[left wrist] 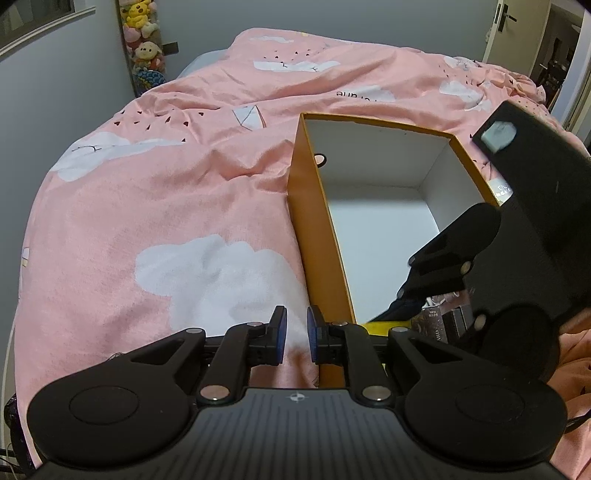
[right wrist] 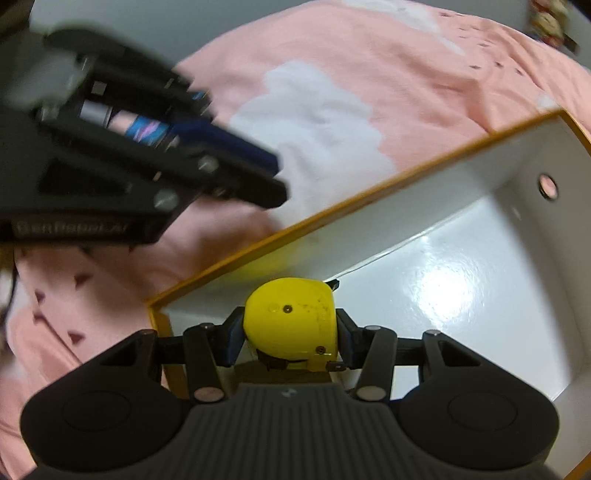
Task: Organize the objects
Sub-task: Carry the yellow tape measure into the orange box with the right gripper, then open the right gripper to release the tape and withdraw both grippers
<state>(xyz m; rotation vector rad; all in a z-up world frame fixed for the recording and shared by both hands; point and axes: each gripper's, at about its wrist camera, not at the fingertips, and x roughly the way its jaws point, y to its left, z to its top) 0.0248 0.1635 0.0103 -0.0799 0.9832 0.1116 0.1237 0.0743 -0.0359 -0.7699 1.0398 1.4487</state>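
An open orange box [left wrist: 317, 236] with a white inside lies on the pink bedspread; it also shows in the right wrist view [right wrist: 461, 258]. My right gripper [right wrist: 290, 334] is shut on a yellow tape measure [right wrist: 291, 319] and holds it over the box's near corner. In the left wrist view the right gripper's black body [left wrist: 517, 258] hangs over the box's right side. My left gripper [left wrist: 296, 332] sits over the bedspread just left of the box, fingers a little apart with nothing between them. It shows blurred in the right wrist view [right wrist: 240, 162].
The pink bedspread [left wrist: 166, 203] with white clouds covers the bed. Small dark boxes [left wrist: 439, 317] lie under the right gripper. Plush toys [left wrist: 144, 44] hang by the far wall. A door [left wrist: 517, 33] stands open at the back right.
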